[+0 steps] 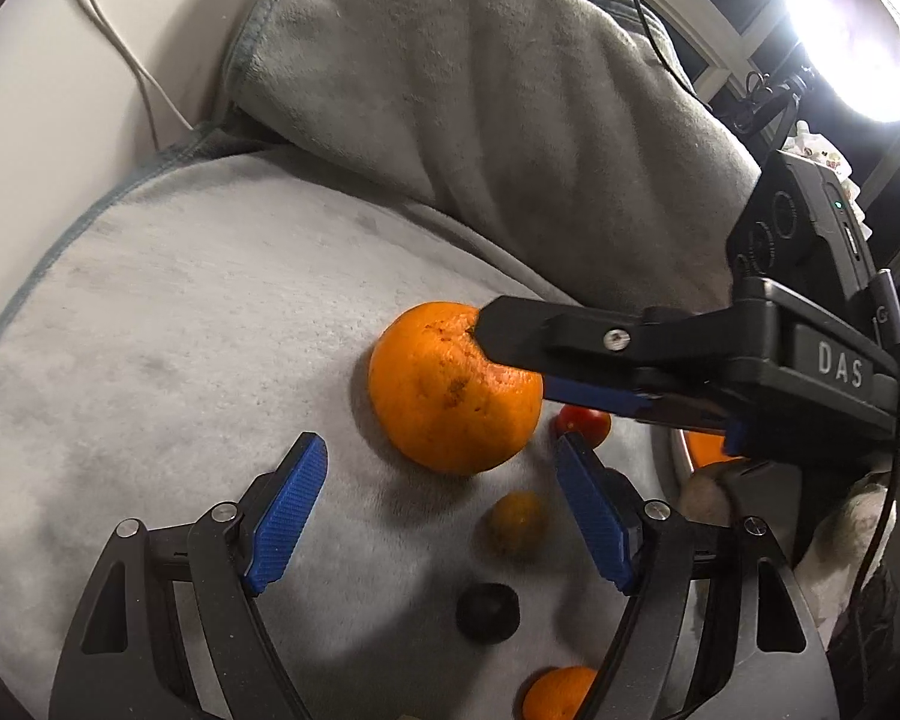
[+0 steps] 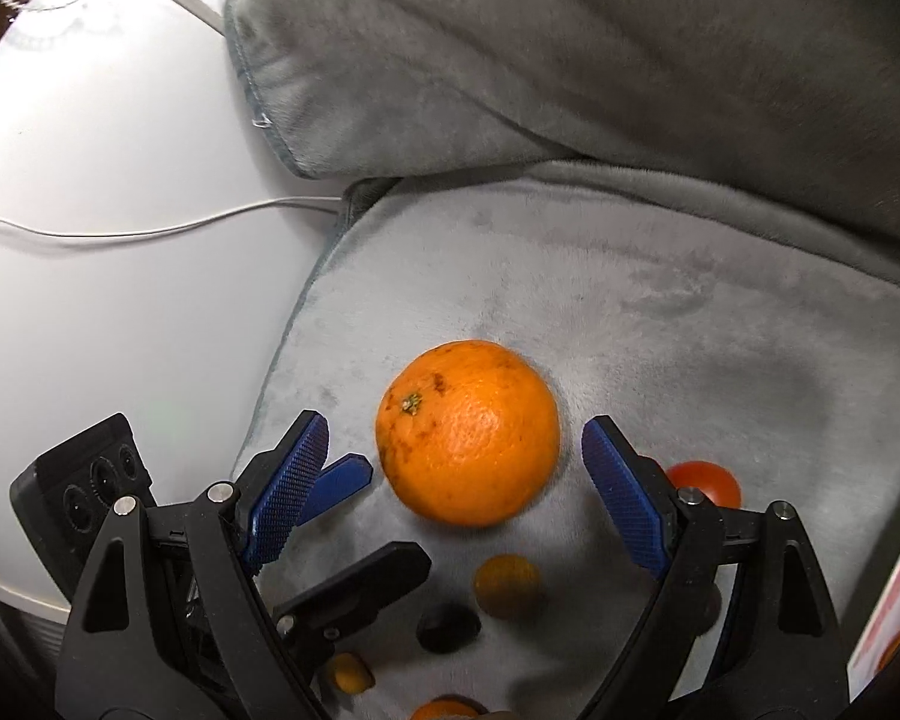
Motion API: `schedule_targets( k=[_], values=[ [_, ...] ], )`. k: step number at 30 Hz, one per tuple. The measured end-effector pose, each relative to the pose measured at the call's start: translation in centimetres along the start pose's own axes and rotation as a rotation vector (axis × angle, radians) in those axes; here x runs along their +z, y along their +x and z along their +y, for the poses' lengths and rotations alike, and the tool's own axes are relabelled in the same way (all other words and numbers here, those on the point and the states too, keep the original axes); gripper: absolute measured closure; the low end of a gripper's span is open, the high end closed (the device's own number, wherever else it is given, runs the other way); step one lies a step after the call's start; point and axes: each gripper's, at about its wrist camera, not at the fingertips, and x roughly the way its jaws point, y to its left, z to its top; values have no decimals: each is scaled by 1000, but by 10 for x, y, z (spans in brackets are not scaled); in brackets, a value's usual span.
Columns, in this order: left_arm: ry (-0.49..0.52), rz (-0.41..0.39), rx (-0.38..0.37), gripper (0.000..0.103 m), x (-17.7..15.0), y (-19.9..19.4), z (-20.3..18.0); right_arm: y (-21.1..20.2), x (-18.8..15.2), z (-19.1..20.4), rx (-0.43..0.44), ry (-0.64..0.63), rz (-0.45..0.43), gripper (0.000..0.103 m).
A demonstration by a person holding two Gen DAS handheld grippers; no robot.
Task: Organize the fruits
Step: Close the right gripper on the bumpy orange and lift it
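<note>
- The big orange (image 2: 468,433) lies on the grey blanket (image 2: 690,312), ahead of and between the two blue pads of the right gripper (image 2: 456,468).
- The right gripper's fingers stand wide apart, one on each side of the orange, and neither pad touches the fruit in the right wrist view.
- From the left wrist view, the right gripper (image 1: 570,372) reaches in from the right, its black upper finger crossing in front of the orange (image 1: 453,387); whether it touches the peel cannot be told.
- The left gripper (image 1: 438,498) is also spread wide and holds nothing; the orange sits just past its fingertips, nearer the right pad.
- A small dull-yellow fruit (image 1: 517,523) lies between the left fingers, closer to the right pad.
- A dark round fruit (image 1: 487,611) lies further back between those fingers, toward the gripper's body.
- A red tomato (image 1: 585,423) rests just beyond the tip of the left gripper's right pad, partly hidden under the other gripper.
- A smaller orange (image 1: 561,693) shows at the lower edge, beside the right finger's base.
- A white cable (image 2: 150,228) runs over the white surface left of the blanket.
</note>
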Motion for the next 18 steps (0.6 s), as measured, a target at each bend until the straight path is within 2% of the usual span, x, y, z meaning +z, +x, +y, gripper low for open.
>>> schedule_targets(
  k=[6, 8, 18],
  values=[
    [-4, 20, -10, 28, 4, 11, -2, 13, 4, 1, -7, 2, 14, 15],
    [-3, 26, -11, 30, 5, 15, -2, 13, 5, 1, -6, 6, 17, 23],
    [1, 51, -14, 40, 8, 30, -5, 13, 8, -4, -7, 6, 28, 33]
  ],
)
